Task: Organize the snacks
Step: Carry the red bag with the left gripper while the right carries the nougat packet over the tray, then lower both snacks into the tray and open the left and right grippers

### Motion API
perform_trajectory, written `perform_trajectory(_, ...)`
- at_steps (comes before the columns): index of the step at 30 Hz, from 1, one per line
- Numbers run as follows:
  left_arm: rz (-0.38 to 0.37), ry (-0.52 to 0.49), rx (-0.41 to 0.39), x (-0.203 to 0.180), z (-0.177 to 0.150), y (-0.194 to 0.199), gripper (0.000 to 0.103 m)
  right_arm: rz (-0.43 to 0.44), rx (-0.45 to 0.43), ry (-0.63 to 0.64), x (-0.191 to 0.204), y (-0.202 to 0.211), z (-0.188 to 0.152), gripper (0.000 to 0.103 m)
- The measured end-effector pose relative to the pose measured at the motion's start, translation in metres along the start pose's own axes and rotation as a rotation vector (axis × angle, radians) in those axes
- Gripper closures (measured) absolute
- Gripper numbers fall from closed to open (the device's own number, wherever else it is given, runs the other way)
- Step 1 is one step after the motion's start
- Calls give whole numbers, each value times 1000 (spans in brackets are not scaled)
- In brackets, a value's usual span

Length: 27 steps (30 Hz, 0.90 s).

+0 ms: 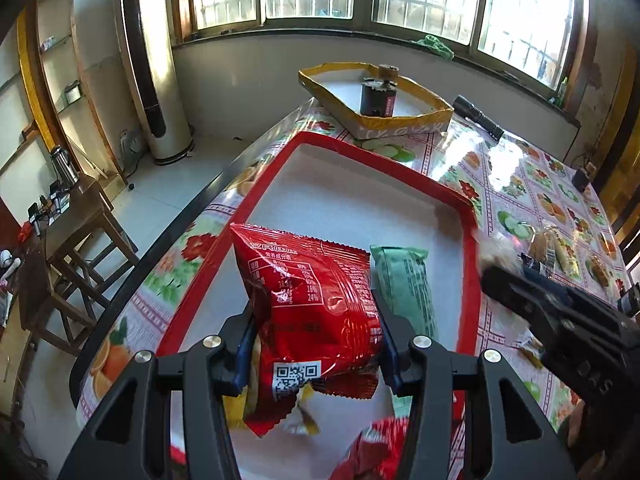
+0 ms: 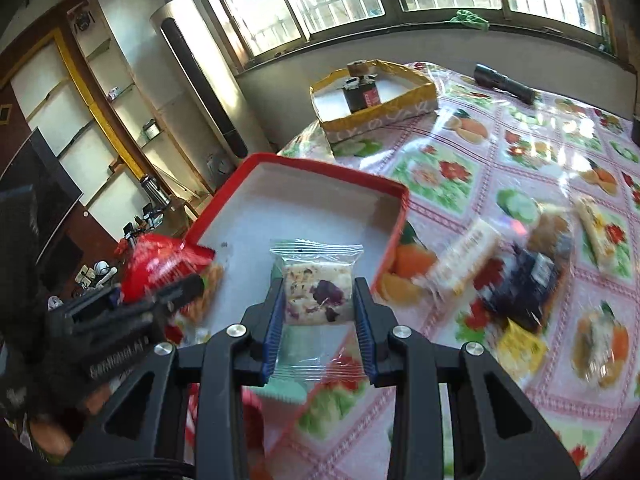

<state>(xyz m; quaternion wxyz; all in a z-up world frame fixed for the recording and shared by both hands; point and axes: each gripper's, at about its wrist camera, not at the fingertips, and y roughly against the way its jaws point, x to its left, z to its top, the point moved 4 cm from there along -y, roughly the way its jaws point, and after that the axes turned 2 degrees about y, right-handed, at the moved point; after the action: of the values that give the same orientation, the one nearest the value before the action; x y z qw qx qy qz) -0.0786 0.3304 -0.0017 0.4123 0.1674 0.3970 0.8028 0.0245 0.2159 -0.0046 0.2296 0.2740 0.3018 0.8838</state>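
My left gripper (image 1: 316,312) is shut on a red snack bag (image 1: 312,300) and holds it over the red-rimmed white tray (image 1: 360,184). A green packet (image 1: 404,284) lies in the tray to the right of the bag. More red wrappers (image 1: 372,448) lie at the tray's near end. My right gripper (image 2: 318,300) is shut on a clear-wrapped nougat square (image 2: 316,292) above the tray's (image 2: 320,208) near right edge. The left gripper with the red bag (image 2: 160,264) shows at the left of the right wrist view.
Several loose snacks (image 2: 536,264) lie on the fruit-patterned tablecloth (image 2: 500,152) right of the tray. A yellow-edged box (image 1: 376,96) with a dark can stands at the far end. A black flashlight (image 1: 478,114) lies beside it. The table's left edge drops to the floor.
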Motion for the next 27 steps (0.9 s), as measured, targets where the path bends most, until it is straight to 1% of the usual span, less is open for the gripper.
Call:
perform_trajectory(5,6,-4,24,-4,5,-13,53,2,16,-11,-4,-31,19,68)
perform_trajectory(8,8,-3,36,-5,7,-20,53,1,31,-19,-9,-44,22,68)
perform_trajectory(16,8,-11,67,-9,7,-33,53,6,73,-20,-14,-62,17,68)
perform_trajectory(27,39,-30,57,-11,8,-37,52,10,83,-32,-19,-69,16,67)
